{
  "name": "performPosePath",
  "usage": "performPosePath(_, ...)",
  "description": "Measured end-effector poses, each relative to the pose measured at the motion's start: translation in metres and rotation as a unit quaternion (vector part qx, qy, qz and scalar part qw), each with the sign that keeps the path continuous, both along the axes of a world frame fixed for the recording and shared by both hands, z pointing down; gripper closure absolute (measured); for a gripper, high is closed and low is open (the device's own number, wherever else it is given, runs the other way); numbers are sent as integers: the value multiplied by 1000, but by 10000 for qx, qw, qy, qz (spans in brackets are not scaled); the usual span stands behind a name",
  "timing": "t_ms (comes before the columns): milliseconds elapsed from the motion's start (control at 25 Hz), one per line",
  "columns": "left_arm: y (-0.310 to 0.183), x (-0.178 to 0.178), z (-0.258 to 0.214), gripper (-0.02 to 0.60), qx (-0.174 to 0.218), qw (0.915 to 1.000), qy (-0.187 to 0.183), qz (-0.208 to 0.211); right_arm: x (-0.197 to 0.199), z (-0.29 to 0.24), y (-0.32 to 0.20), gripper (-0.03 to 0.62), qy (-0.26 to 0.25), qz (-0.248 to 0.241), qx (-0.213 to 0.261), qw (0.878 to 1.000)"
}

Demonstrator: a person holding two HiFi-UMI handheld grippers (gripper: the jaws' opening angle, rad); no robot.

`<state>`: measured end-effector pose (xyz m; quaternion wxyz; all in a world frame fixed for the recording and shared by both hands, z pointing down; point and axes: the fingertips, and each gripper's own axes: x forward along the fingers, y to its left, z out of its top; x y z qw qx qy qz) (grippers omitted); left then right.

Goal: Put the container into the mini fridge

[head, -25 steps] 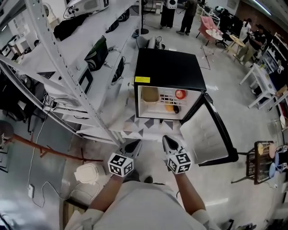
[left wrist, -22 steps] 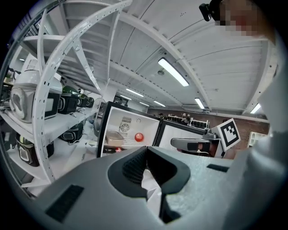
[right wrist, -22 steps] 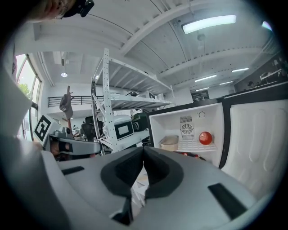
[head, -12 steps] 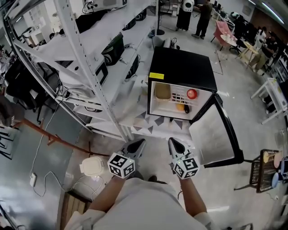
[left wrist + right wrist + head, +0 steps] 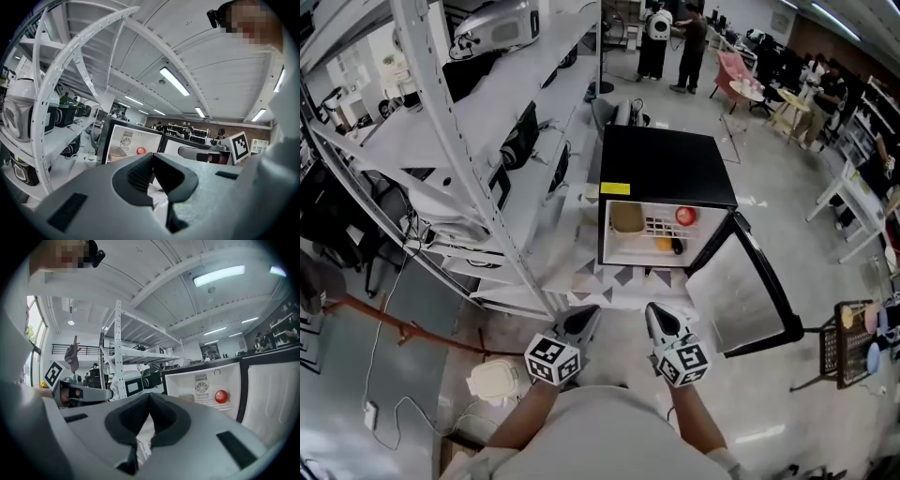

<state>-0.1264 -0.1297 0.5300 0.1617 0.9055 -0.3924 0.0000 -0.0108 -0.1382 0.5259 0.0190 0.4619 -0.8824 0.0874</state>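
Black mini fridge (image 5: 666, 159) stands with its door (image 5: 741, 291) swung wide. Inside, the beige container (image 5: 626, 217) sits on the upper shelf at the left, near a red round thing (image 5: 685, 216), exactly where it was a second ago. The left tool (image 5: 581, 319) and right tool (image 5: 659, 319) hover side by side, well apart from the fridge, both closed on nothing as before. The placing looks done; perhaps only the door remains.

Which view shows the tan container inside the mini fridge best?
Head view: the container sits whole on the mini fridge's upper shelf, left side. Left gripper view shows it partly behind the jaws; right gripper view only its top edge.
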Motion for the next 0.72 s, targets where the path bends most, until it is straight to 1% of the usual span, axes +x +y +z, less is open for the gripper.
performPosePath(360,-15,1,-1,577,32,9996,138,240,5,-12,-11,588,-55,327,84,9994)
performPosePath(560,-17,6,-2,577,50,9992,192,343,7,-11,-12,588,-34,425,80,9991)
performPosePath(720,-18,7,-3,577,66,9992,218,332,7,-11,-12,588,-48,410,73,9991)
